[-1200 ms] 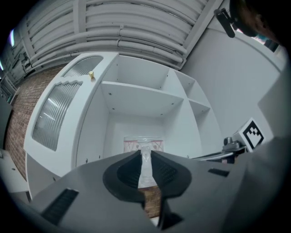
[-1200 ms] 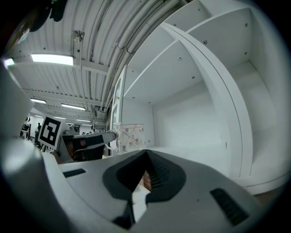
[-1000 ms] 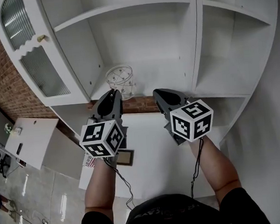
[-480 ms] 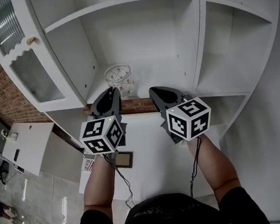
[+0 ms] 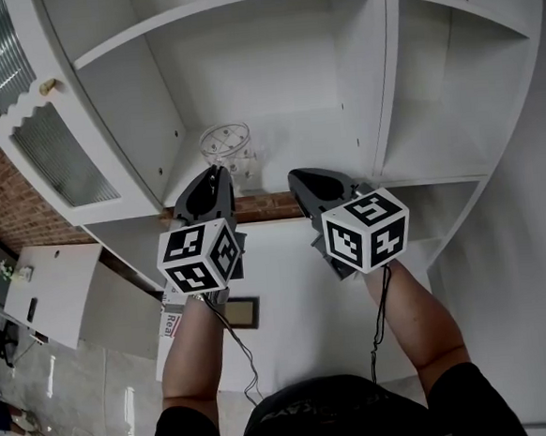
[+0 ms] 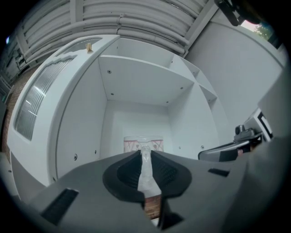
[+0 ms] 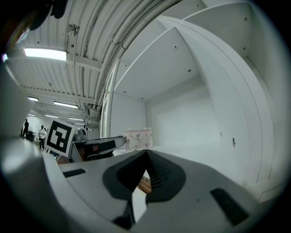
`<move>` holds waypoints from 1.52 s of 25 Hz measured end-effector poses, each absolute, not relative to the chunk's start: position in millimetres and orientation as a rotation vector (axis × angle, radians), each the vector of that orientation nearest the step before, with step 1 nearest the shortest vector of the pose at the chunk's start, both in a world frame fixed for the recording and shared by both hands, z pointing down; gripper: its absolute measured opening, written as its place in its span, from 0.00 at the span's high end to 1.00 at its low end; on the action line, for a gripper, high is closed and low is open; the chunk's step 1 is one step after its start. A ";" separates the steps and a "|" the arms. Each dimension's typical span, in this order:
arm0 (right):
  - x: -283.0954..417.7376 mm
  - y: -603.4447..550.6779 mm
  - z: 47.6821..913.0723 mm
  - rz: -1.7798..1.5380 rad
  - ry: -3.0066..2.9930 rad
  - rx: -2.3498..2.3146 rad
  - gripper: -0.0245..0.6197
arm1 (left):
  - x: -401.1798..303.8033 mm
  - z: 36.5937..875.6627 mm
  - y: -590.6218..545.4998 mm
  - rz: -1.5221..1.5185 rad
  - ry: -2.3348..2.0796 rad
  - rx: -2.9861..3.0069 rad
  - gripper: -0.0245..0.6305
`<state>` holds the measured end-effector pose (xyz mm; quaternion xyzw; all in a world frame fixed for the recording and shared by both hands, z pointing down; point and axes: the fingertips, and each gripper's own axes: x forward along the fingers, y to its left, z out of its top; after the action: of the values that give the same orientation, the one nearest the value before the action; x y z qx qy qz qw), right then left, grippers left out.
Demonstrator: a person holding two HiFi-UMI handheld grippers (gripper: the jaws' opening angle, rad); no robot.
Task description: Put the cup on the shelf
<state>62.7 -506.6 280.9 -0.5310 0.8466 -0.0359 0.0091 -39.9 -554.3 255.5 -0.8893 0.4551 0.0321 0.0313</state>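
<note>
A clear glass cup (image 5: 228, 150) with a faint red pattern hangs at the front of the white cabinet's lower shelf (image 5: 296, 149). My left gripper (image 5: 217, 173) is shut on its near wall. In the left gripper view a translucent strip of glass fills the narrow slit between the pads, and the cup (image 6: 143, 142) shows just past the left gripper (image 6: 144, 152). Whether its base touches the shelf I cannot tell. My right gripper (image 5: 297, 176) hovers beside it to the right, shut and empty. The right gripper view shows its tips (image 7: 146, 153) meeting and the cup (image 7: 138, 138) to the left.
The cabinet's ribbed-glass door (image 5: 28, 100) stands open at the left. A vertical divider (image 5: 389, 72) separates the right bay. A second shelf board (image 5: 229, 18) runs above. A brick wall (image 5: 8, 200) lies behind at the left, and a white table (image 5: 290, 314) below my arms.
The left gripper and the cup have edged a little up and toward the shelf. The right gripper kept pace beside it. Both grips look unchanged.
</note>
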 end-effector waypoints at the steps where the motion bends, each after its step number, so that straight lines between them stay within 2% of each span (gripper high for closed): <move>1: 63.2 -507.4 281.3 -0.113 2.644 -1.660 0.96 | -39.4 255.5 -556.4 0.096 1.406 -2.736 0.90; 28: 65.1 -512.1 285.7 -0.126 2.643 -1.662 0.96 | -33.0 256.0 -575.9 0.086 1.441 -2.707 0.89; 30: 66.6 -509.9 285.8 -0.128 2.642 -1.663 0.96 | -32.9 255.9 -575.0 0.095 1.437 -2.707 0.88; 34: 68.6 -503.9 284.8 -0.131 2.638 -1.656 0.96 | -33.8 254.2 -572.2 0.121 1.435 -2.697 0.80; 38: 69.9 -495.4 283.6 -0.136 2.642 -1.637 0.96 | -40.5 253.2 -565.4 0.120 1.477 -2.672 0.78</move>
<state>69.9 -495.4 283.6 -0.5262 0.8491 -0.0437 0.0155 -40.5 -565.4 253.2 -0.8737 0.4830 0.0391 0.0431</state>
